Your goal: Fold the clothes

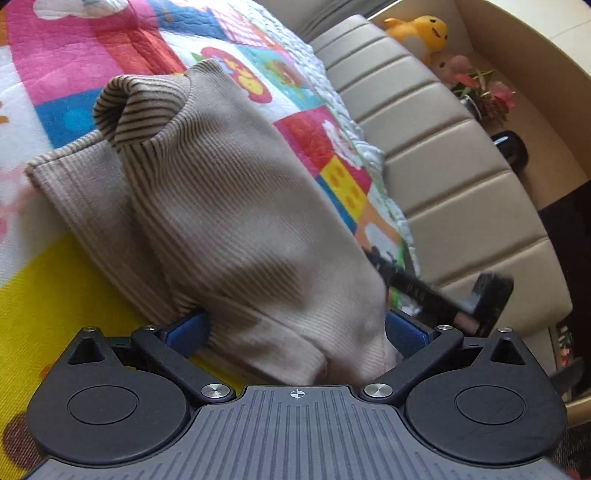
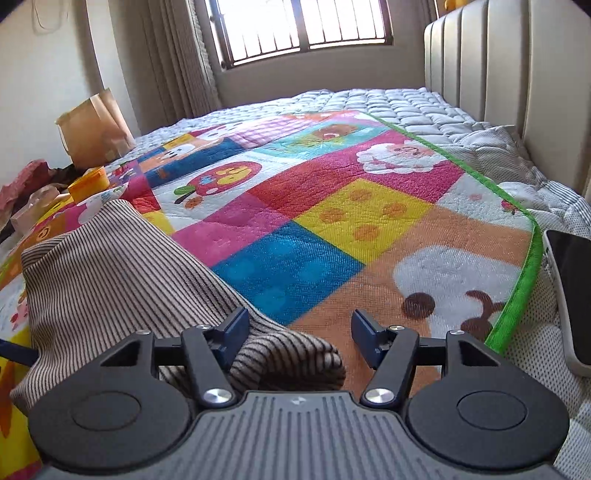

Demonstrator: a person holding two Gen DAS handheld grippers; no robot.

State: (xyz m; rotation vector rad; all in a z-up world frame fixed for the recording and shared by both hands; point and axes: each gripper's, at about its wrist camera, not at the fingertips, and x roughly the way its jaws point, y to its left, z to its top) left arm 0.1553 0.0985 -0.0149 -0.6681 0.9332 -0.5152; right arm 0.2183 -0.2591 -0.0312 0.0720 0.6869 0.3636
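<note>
A beige ribbed knit garment (image 1: 221, 206) lies folded on the colourful patchwork quilt (image 1: 92, 66). My left gripper (image 1: 295, 328) is open, its blue pads (image 1: 192, 328) wide apart with the garment's near edge lying between them. The other gripper (image 1: 443, 295) shows at the garment's right side in the left wrist view. In the right wrist view the garment (image 2: 110, 273) lies to the left, with a striped corner (image 2: 295, 358) between the jaws. My right gripper (image 2: 299, 332) is open, its pads (image 2: 364, 339) apart and not touching the cloth.
A padded beige headboard (image 1: 443, 166) runs along the bed. Plush toys (image 1: 424, 31) and flowers (image 1: 484, 92) stand behind it. A phone (image 2: 572, 295) lies at the quilt's right edge. A paper bag (image 2: 92, 129) and clutter (image 2: 44, 199) are at the far left. A window (image 2: 303, 26) is ahead.
</note>
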